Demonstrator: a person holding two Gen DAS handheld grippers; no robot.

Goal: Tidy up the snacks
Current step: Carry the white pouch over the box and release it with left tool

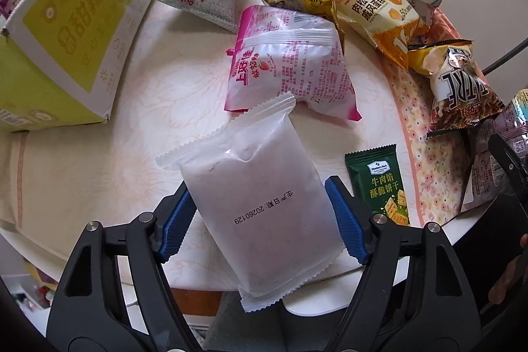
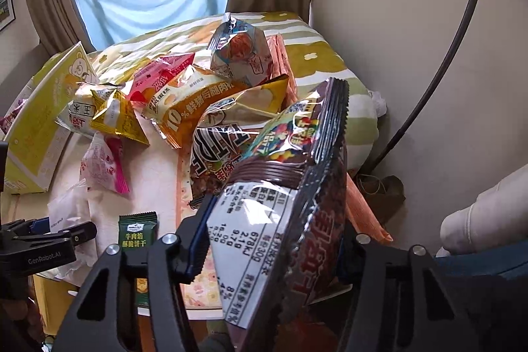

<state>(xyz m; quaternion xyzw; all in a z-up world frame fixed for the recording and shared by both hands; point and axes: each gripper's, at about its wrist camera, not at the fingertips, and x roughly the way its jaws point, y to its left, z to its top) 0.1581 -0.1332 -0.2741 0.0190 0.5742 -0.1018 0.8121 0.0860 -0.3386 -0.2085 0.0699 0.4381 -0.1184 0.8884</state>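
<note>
**Snacks held in both grippers above a cluttered table**

Snacks are spread over the round table [image 1: 138, 108]. A white pouch [image 1: 260, 203] is clamped between the blue pads [image 1: 346, 220] of the left gripper [image 1: 260, 216], held by its long sides near the middle, above the table's near edge. A dark foil bag [image 2: 290, 220] is pinched in the right gripper [image 2: 274, 240]; only its left pad is visible, the other being hidden behind the bag. Nearby are seen a pink packet [image 1: 287, 61], a small green biscuit packet [image 1: 382, 183] and a yellow carton [image 1: 59, 32] at the left.

Both packs are judged light, soft and air-filled, with slippery film and probably crushable contents. A gentle grip across the flat body, or on a crimped seam, is advised. The carton is likely where they are to be put.
</note>
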